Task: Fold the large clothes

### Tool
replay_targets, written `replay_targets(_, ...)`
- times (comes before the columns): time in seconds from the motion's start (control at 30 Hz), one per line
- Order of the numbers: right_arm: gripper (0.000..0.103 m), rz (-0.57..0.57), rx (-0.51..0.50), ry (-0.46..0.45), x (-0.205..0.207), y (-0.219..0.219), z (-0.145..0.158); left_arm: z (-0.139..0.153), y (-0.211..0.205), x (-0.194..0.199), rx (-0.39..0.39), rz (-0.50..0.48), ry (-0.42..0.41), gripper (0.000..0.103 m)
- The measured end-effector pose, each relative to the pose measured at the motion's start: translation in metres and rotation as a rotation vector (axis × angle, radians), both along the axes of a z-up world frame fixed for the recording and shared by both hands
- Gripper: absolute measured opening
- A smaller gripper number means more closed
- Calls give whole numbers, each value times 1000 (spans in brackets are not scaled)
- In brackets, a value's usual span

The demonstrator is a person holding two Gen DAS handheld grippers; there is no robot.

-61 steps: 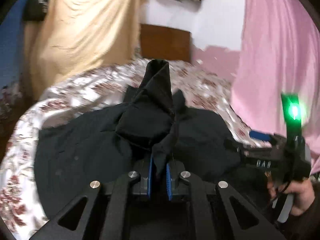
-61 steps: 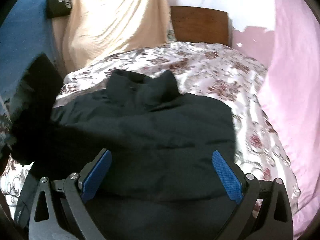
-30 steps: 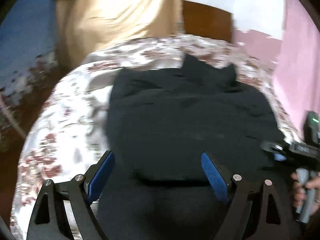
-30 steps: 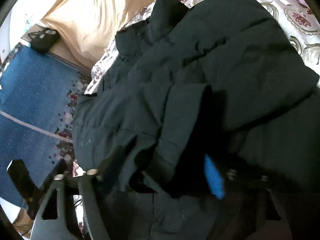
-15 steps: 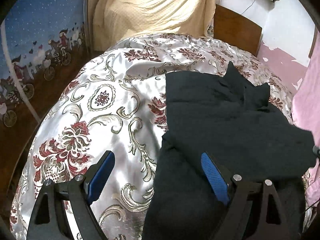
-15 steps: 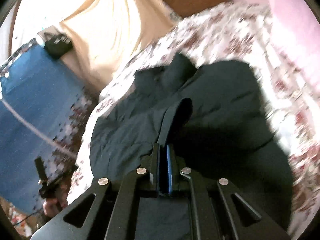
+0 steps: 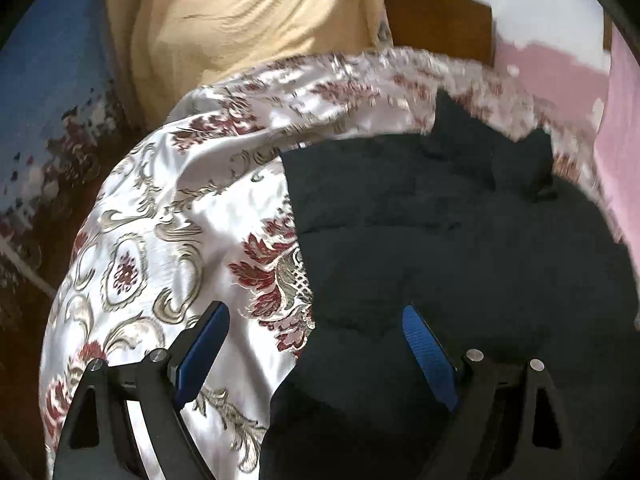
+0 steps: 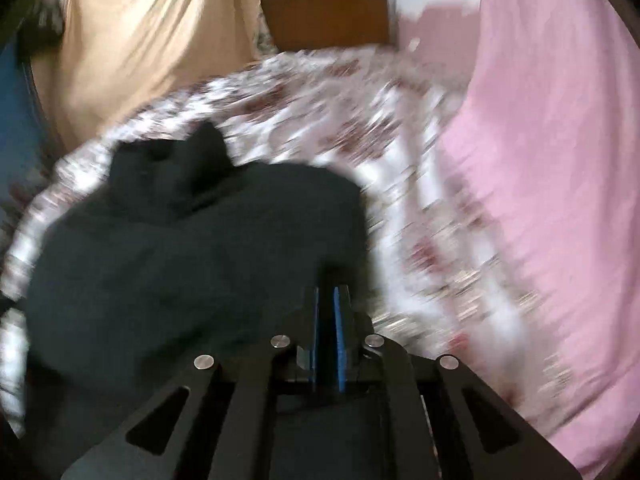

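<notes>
Lying spread on a floral bedspread [image 7: 168, 216], a large black jacket [image 7: 440, 240] is shown in the left wrist view, its collar pointing toward the wooden headboard [image 7: 436, 28]. The left gripper [image 7: 316, 344] is seen released, its blue pads wide apart, poised over the jacket's left edge where dark cloth meets the bedspread; nothing is held between them.

In the right wrist view, which is blurred by motion, the same jacket [image 8: 192, 240] is seen lying across the bed, with a pink curtain [image 8: 552, 160] hanging to the right. The right gripper [image 8: 326, 336] is seen clenched, its pads nearly touching, and dark cloth appears to be pinched between them at the jacket's right side, though the blur leaves this uncertain.

The step in hand is judged to be a side fold. Next, the pinched side would need to be carried across the body, while the left edge is caught or pinned.
</notes>
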State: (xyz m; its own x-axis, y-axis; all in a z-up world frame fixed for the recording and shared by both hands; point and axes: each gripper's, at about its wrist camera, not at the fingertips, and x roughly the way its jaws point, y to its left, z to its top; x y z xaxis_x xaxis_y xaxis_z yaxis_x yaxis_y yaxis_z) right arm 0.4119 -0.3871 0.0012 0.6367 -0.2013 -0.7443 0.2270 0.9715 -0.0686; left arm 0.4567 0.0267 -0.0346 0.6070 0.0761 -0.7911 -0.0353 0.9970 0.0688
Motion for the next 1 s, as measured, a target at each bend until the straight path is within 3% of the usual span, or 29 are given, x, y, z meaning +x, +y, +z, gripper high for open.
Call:
replay_targets(0.07,10,40,-116,-41,-5,18,15,-6,-6,2,27,-7,-2,88)
replay_targets(0.1,18,75,-142,-48,-6,27,20,-9,-9,2,40,-9,-5,88)
replay_targets(0.13,35,131,-136,-52,-8,39,24,-11,-10,2,46,-10,-5,88)
replay_targets(0.2,49,265,-69,-14,-6,62,17,-15,-13,3,58,-7,1,88)
replay_targets(0.27,49,334,-43,51,3,77,0,-20,-14,4,73,-2,10,91)
replay_targets(0.37,49,342,-33,135,17,82,-34,-27,-15,5,94,-7,10,95)
replay_targets(0.6,49,334,-21,160,28,80,-65,-38,-11,13,69,3,29,103)
replay_targets(0.77,49,312,-5,180,27,83,-55,-28,-2,9,25,28,35,102)
replay_targets(0.87,53,297,50,144,24,80,-41,1,0,-2,1,13,-53,102)
replay_targets(0.93,69,314,107,87,17,77,-23,23,-2,-4,-21,-16,-105,102)
replay_targets(1.0,78,311,146,33,18,73,-3,41,-7,4,-64,-50,-123,102)
